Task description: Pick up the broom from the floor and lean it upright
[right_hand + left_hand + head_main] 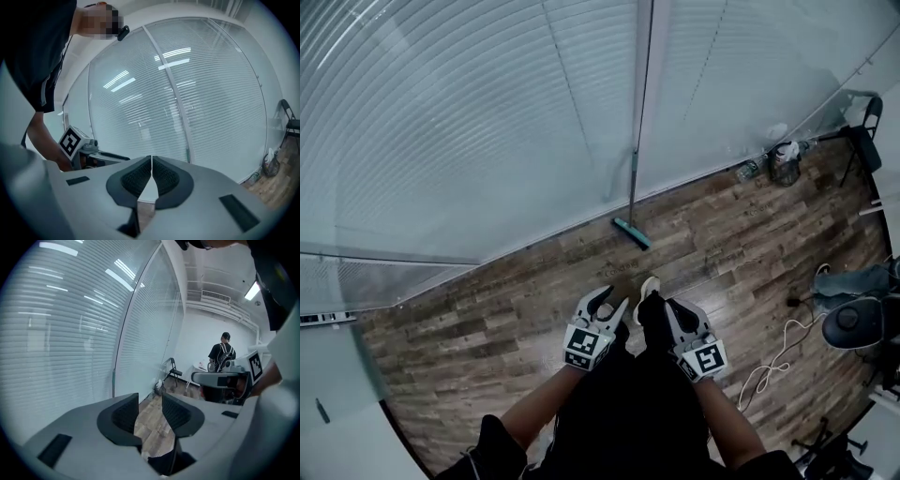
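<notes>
While broom (632, 231) leans on glass (487, 122), left claw (150, 403) parted, right claw (151, 168) closed.

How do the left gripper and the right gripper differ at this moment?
The left gripper has jaws apart; the right gripper has them pressed together. The left gripper points along the floor, the right gripper toward the blinds. Both are empty, away from the leaning broom.

Left gripper (150, 401) jaws apart, nothing between them, only wood floor (149, 427) in the gap. Broom (113, 383) handle stands upright at the blinds-covered glass wall (70, 333). Folding chair (173, 369) and a person (223, 352), back turned, farther off.
</notes>
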Motion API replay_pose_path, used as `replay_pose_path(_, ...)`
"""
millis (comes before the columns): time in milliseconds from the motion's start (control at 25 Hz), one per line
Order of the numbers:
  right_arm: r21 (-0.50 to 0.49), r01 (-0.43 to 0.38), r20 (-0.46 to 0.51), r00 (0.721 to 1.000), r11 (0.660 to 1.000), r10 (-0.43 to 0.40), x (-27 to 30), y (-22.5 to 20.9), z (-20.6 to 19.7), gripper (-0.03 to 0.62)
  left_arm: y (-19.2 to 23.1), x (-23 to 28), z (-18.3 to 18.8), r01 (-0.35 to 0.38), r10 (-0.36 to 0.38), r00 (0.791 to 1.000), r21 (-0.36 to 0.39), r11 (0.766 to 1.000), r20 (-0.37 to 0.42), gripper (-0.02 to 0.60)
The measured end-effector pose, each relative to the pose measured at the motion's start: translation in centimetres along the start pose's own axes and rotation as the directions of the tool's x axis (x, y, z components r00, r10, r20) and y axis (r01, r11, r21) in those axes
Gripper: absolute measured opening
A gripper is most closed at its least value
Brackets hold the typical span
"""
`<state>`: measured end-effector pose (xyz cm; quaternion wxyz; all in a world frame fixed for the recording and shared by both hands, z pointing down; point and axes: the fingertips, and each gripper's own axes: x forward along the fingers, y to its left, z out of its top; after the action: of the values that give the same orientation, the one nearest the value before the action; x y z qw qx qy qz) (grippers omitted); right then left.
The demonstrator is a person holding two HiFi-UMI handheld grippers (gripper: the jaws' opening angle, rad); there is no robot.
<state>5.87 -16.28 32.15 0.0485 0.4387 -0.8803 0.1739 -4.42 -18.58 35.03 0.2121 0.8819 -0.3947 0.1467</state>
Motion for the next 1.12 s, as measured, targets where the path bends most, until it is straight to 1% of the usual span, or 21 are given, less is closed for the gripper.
replay_pose_path(80,-0.005,0.000,0.031,1.000,1.000,0.001,-0.4,0.9,1.3,0.020,-1.8,-1.7,1.3,-0.011,0.011,0.998,0.011,1.000,0.057,0.165)
replay_pose_path(120,0.005,0.000,0.046,0.999,1.000,0.000,-0.5,1.2,2.0,0.020,-2.6,-2.6,2.1,-0.024,0.024,0.995,0.006,1.000,0.097,0.147)
replay_pose_path(160,0.017,-0.005,0.064,0.998,1.000,0.004,-0.6,1.6,2.7,0.021,-3.2,-3.6,3.0,-0.043,0.043,0.989,-0.005,0.999,0.140,0.084)
replay_pose_path(200,0.024,-0.021,0.084,0.996,0.999,0.019,-0.8,2.0,3.7,0.021,-3.8,-4.8,4.0,-0.066,0.068,0.982,-0.017,0.998,0.179,0.038)
replay_pose_path(240,0.019,-0.048,0.102,0.994,0.999,0.046,-0.9,2.6,4.7,0.021,-4.2,-5.9,4.9,-0.097,0.101,0.973,-0.025,0.995,0.210,0.030)
replay_pose_path(360,-0.068,-0.150,0.120,0.980,0.986,0.157,-1.8,3.8,8.3,0.020,-5.7,-8.6,7.0,-0.208,0.205,0.936,-0.020,0.978,0.286,0.020)
replay_pose_path(400,-0.097,-0.173,0.118,0.976,0.980,0.184,-2.4,3.9,9.4,0.020,-6.5,-9.1,7.6,-0.238,0.232,0.924,-0.018,0.971,0.305,0.020)
replay_pose_path(480,-0.135,-0.202,0.135,0.966,0.970,0.220,-4.1,3.8,11.5,0.020,-8.1,-10.0,8.1,-0.286,0.283,0.900,-0.043,0.957,0.333,0.020)
replay_pose_path(560,-0.164,-0.230,0.193,0.946,0.959,0.260,-6.3,4.3,13.7,0.020,-9.9,-10.6,8.4,-0.312,0.320,0.878,-0.081,0.946,0.355,0.020)
replay_pose_path(640,-0.210,-0.251,0.246,0.922,0.945,0.299,-8.7,5.0,15.5,0.020,-12.0,-11.2,9.3,-0.329,0.349,0.849,-0.120,0.937,0.396,0.020)
replay_pose_path(680,-0.232,-0.253,0.269,0.911,0.939,0.312,-9.7,5.1,16.2,0.020,-13.1,-11.4,9.8,-0.324,0.349,0.835,-0.134,0.937,0.425,0.020)
replay_pose_path(720,-0.246,-0.251,0.287,0.904,0.936,0.318,-10.6,5.1,16.6,0.020,-14.1,-11.4,10.3,-0.309,0.339,0.825,-0.142,0.941,0.452,0.020)
replay_pose_path(760,-0.248,-0.248,0.293,0.902,0.936,0.316,-11.3,4.9,16.7,0.020,-15.1,-11.4,10.5,-0.292,0.327,0.821,-0.147,0.945,0.468,0.020)
replay_pose_path(800,-0.244,-0.246,0.292,0.904,0.938,0.313,-11.9,4.7,16.7,0.020,-15.9,-11.3,10.5,-0.282,0.321,0.821,-0.153,0.947,0.471,0.020)
replay_pose_path(920,-0.241,-0.248,0.300,0.901,0.938,0.315,-13.1,4.6,16.7,0.020,-17.3,-11.0,9.8,-0.283,0.331,0.831,-0.172,0.943,0.447,0.020)
replay_pose_path(1040,-0.232,-0.238,0.285,0.910,0.943,0.300,-14.0,4.2,16.3,0.020,-18.3,-11.2,9.4,-0.280,0.319,0.843,-0.153,0.948,0.434,0.020)
replay_pose_path(1120,-0.236,-0.231,0.272,0.917,0.944,0.293,-14.2,4.2,15.9,0.020,-18.4,-11.7,9.5,-0.285,0.320,0.840,-0.144,0.948,0.439,0.020)
